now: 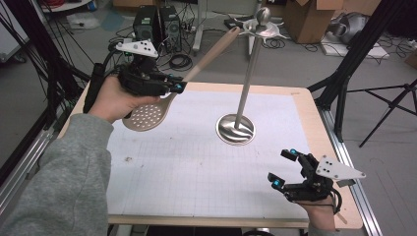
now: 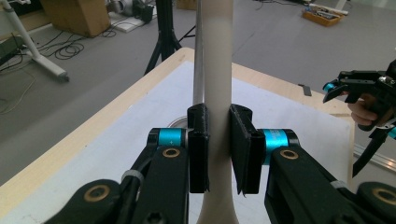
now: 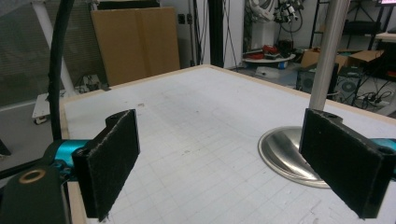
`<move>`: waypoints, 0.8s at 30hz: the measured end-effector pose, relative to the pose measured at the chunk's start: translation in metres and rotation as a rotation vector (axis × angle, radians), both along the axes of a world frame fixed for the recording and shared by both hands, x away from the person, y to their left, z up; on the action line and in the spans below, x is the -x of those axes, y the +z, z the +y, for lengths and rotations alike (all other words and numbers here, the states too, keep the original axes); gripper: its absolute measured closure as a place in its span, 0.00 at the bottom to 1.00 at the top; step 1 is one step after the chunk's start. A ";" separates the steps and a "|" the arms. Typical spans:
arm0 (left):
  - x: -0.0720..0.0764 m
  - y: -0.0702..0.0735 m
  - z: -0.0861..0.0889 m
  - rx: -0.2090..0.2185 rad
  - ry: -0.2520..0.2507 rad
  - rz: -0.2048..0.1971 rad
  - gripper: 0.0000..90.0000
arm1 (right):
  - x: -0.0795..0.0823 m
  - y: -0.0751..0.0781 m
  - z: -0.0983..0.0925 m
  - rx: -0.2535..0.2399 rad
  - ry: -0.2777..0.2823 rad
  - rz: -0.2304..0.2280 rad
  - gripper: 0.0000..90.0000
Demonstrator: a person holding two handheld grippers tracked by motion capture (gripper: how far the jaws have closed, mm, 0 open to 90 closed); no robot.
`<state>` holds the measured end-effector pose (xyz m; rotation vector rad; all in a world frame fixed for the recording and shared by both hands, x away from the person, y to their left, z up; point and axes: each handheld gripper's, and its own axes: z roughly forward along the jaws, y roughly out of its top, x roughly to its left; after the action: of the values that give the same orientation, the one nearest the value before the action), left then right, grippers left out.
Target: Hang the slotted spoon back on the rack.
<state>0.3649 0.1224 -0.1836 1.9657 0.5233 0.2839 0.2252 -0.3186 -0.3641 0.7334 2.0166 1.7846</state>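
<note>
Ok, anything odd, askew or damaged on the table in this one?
Nothing damaged or spilled. The slotted spoon is held tilted in the left gripper, clamped on its handle, which fits carrying. The stand is upright; a small dark smudge marks the mat.

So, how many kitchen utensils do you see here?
1: a slotted spoon, its handle held in the left gripper, raised toward the metal stand. None hang there.

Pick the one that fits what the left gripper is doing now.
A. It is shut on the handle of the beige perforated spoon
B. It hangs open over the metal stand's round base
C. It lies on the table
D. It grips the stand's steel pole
A: in the left gripper view the left gripper has both pads pressed against the beige perforated spoon, on its handle, and holds it lifted off the table.
</note>
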 end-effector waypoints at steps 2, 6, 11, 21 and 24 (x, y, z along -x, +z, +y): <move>0.000 -0.001 -0.001 0.006 0.005 0.009 0.86 | 0.000 0.000 0.000 0.000 0.000 -0.001 0.12; -0.001 -0.003 -0.002 -0.001 0.000 0.012 0.86 | 0.000 -0.001 0.000 -0.001 0.001 -0.001 0.12; -0.003 -0.007 -0.006 0.003 -0.009 0.015 0.86 | -0.001 -0.001 -0.002 -0.002 -0.007 0.001 0.12; -0.006 -0.015 -0.018 0.004 -0.023 0.024 0.86 | 0.000 -0.001 -0.004 -0.006 -0.011 0.002 0.12; -0.008 -0.020 -0.023 -0.004 -0.019 0.033 0.86 | 0.000 0.000 -0.005 -0.004 -0.009 -0.001 0.12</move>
<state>0.3731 0.0997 -0.2032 1.9813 0.5253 0.2408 0.2249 -0.3234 -0.3646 0.7421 2.0069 1.7837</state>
